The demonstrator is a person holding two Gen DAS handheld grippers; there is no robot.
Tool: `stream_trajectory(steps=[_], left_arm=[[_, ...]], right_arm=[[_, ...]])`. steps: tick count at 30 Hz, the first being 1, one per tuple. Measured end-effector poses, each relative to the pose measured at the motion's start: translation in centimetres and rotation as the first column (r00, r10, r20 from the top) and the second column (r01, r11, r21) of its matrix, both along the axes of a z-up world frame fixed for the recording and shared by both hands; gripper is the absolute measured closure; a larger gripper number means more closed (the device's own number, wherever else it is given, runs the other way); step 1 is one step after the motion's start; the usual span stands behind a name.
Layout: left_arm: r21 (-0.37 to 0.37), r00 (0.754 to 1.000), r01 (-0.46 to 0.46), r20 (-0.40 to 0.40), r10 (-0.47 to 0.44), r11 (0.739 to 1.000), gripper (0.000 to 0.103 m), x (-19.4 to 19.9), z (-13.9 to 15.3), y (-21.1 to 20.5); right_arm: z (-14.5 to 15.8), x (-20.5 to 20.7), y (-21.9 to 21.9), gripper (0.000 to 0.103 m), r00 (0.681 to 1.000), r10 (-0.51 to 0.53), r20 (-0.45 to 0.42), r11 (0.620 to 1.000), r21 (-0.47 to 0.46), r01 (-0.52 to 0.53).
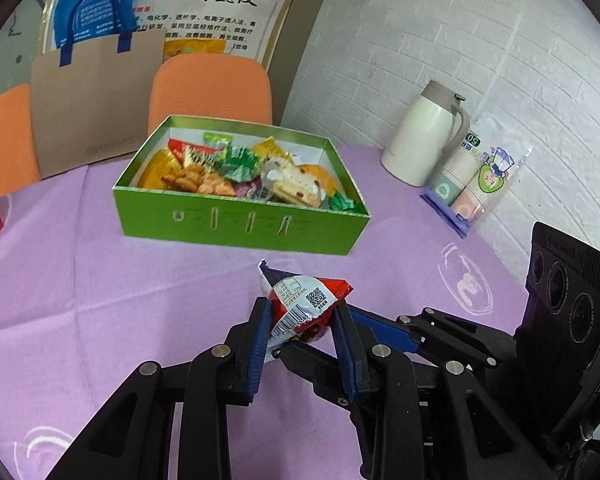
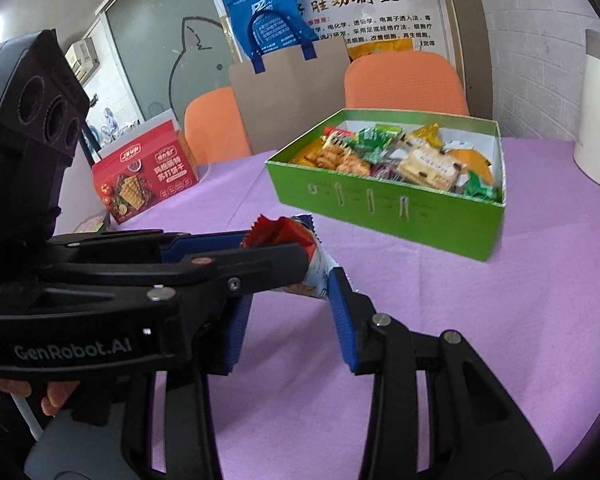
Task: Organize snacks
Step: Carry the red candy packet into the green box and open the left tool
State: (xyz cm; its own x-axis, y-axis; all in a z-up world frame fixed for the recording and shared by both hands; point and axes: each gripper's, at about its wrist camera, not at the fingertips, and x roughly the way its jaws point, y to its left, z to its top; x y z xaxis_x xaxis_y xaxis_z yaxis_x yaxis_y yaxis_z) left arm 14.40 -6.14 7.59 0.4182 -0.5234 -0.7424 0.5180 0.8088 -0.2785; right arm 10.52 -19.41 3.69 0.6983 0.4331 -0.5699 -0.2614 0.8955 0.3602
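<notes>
Snack packet (image 1: 300, 308) barcode, QR; print illegible; left claw (image 1: 302, 310) clamps.

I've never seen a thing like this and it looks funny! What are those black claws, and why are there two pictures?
There is no robot here. A person holds a pair of tongs in each hand, and each pair has a small camera on it that looks along its two fingers. So there are two pictures: one from the left tongs and one from the right tongs. Each camera also sees the other pair.

The left tongs are squeezing a snack packet. The right tongs are open, with one end of the packet near them.

Everything is on a purple cloth. On it stands a green box full of snacks, a white jug, a bag of paper cups and a red box of crackers. The packet probably goes into the green box next.
</notes>
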Motion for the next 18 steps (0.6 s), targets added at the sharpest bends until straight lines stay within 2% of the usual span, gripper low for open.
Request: stream_trajectory(steps=[6,16,17,18], left_arm=[[-0.012,0.998,0.039,0.04,-0.038,0.999,0.072,4.5,1.4,-4.6],[-0.024,0.998,0.018,0.063,-0.016,1.0,0.071,13.6,0.4,-10.5],[-0.015,0.997,0.017,0.076,-0.016,1.0,0.069,14.2,0.2,-10.7],[0.017,0.997,0.006,0.079,-0.007,1.0,0.049,14.6,-0.1,-10.8]], right_arm=[[1.3,3.8,-4.1,0.062,0.996,-0.079,0.049,0.997,-0.005,0.079],[0.4,11.4,-9.0,0.062,0.982,-0.164,0.09,0.986,0.0,0.165],[0.1,12.1,-9.2,0.056,0.981,-0.169,0.098,0.985,-0.013,0.171],[-0.2,12.4,-9.2,0.031,0.981,-0.173,0.089,0.984,-0.031,0.176]])
